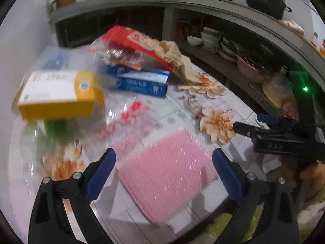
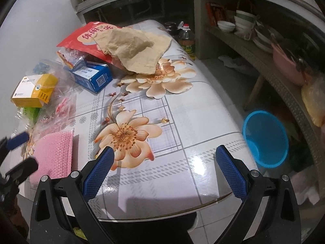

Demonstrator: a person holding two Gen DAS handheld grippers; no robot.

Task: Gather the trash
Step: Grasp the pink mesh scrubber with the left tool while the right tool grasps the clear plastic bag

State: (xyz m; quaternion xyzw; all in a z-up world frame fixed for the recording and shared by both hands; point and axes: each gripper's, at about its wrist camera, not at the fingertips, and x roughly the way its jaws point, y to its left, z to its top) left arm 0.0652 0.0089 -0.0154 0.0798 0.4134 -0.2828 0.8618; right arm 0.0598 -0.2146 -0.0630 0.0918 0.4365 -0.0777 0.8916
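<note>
Left hand-held gripper [image 1: 164,169]: I am holding it with its jaws spread wide, gripping nothing, hovering over the pink bubble-wrap sheet [image 1: 166,174] on the table [image 2: 193,118].
Right hand-held gripper [image 2: 164,166]: I am keeping its jaws wide apart and empty, above the bare near edge of the flowered table.
Trash: it is lying along the table's left side: a yellow box [image 2: 34,90], a blue box [image 2: 92,77], clear plastic wrapping [image 2: 61,101], and a red bag [image 2: 87,38] under crumpled brown paper [image 2: 134,48].
Blue basin [image 2: 266,138]: it is sitting on the floor, just beside the table's right edge.
Shelf [image 2: 264,52]: it is carrying stacked bowls at the right.
</note>
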